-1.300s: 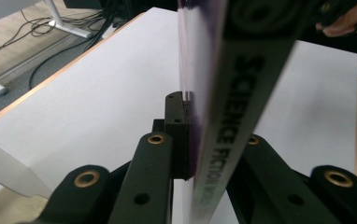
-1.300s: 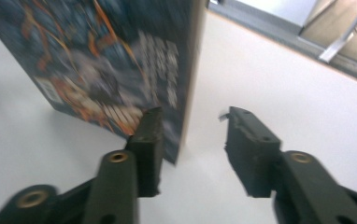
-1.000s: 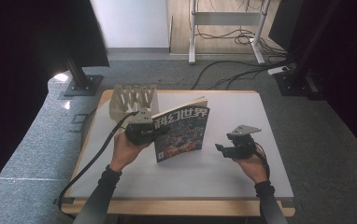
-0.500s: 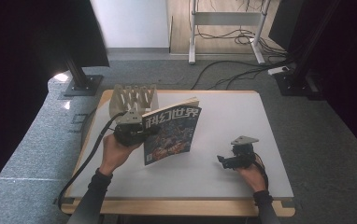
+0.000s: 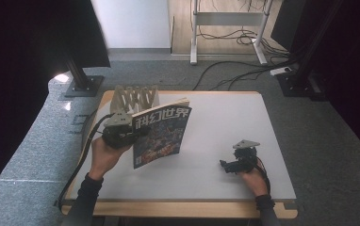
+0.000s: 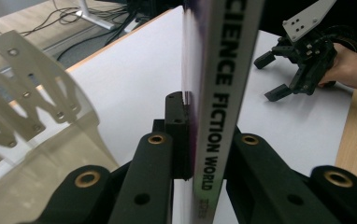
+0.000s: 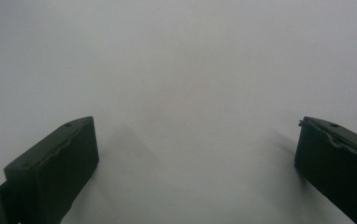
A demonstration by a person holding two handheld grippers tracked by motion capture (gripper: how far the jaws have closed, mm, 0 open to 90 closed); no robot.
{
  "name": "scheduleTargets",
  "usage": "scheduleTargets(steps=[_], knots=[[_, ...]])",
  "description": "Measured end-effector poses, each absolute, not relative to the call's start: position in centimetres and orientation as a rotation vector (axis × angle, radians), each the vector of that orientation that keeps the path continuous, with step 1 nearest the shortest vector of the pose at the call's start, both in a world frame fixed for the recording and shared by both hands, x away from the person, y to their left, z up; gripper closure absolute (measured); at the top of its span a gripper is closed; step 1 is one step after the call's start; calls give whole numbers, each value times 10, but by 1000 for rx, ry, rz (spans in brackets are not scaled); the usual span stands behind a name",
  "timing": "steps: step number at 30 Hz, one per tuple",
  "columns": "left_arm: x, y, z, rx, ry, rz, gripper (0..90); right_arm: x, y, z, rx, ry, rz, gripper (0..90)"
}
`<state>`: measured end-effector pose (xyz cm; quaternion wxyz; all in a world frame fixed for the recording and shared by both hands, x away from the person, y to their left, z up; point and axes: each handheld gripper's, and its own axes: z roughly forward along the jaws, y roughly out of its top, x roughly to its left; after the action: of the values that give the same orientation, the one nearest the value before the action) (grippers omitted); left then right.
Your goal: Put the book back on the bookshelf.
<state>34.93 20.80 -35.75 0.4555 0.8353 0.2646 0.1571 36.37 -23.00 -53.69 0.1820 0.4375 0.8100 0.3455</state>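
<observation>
Over the white table (image 5: 225,117), the left gripper (image 5: 121,133) is clamping the upright glossy magazine (image 5: 161,134); the right gripper's (image 5: 232,165) fingers, just opened, are standing wide, empty.

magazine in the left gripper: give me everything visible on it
The magazine is a thin glossy softcover with a colourful illustrated cover and large white Chinese title characters on a dark band at the top. Its spine reads "SCIENCE FICTION WORLD" in black on white. It stands upright, tilted, clear of the white table, clamped near its spine edge by the shut left gripper. A slotted wooden rack stands just behind it.
</observation>
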Motion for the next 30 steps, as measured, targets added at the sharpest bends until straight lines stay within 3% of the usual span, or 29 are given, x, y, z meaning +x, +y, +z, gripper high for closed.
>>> scheduleTargets(steps=[30], knots=[[333,316,-337,1905,969,540,826,364,-230,-537,1228,2285,978,0]])
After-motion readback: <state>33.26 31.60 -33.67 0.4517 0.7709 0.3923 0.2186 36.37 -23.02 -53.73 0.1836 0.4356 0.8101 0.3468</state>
